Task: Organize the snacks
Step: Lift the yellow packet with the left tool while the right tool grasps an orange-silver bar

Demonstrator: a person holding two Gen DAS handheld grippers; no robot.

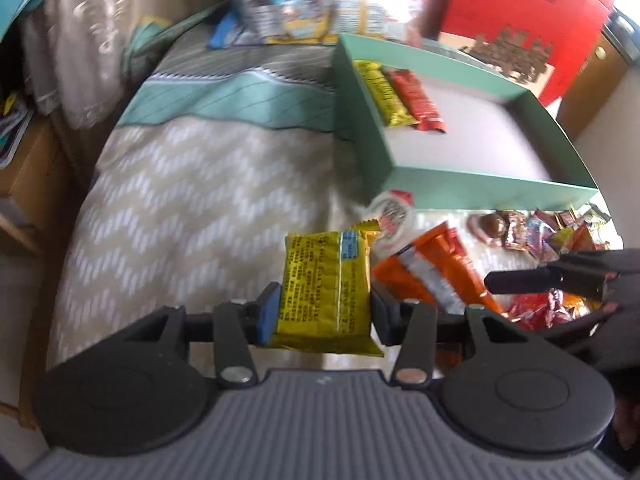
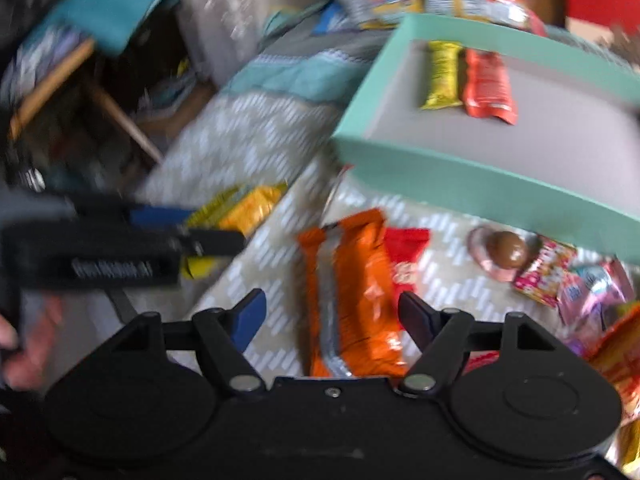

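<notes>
A: L gripper [image 1: 324, 308] first. State?

B: Clamped on a yellow snack pack [image 1: 326, 292]. Blue pad on one side, black on the other, both pressing its edges. Pack's upright, back face to the cam: small dark print, a centre seam, a blue label patch near the top, crimped ends. Held above the bedspread [image 1: 192, 184], not touching it.

A: R gripper [image 2: 332, 316]?

B: Jaws apart, nothing gripped. An orange wrapper [image 2: 356, 292] lies on the cloth below the gap, pads clear of it on both sides. Silver strip along its length, orange foil otherwise. A red pack [image 2: 408, 256] sits partly under it on the right.

A: Farther out?

B: Just past that, a round brown chocolate [image 2: 508, 250] in clear wrap, then a heap of small mixed wrappers [image 2: 560, 280], pink, red, yellow. Blurry, can't read brands. From the L cam a round white-lidded cup [image 1: 394, 210] sits by the box corner.

A: The box?

B: Mint-green tray box [image 1: 362, 120], grey floor, low walls, on the bed beyond the loose pile. Inside, at the far corner: a yellow bar [image 1: 384, 92] and a red bar [image 1: 418, 100], side by side, touching, long edges parallel.

A: Behind?

B: Big snack bags [image 1: 312, 12] and a red carton [image 1: 516, 12], blurred.
</notes>
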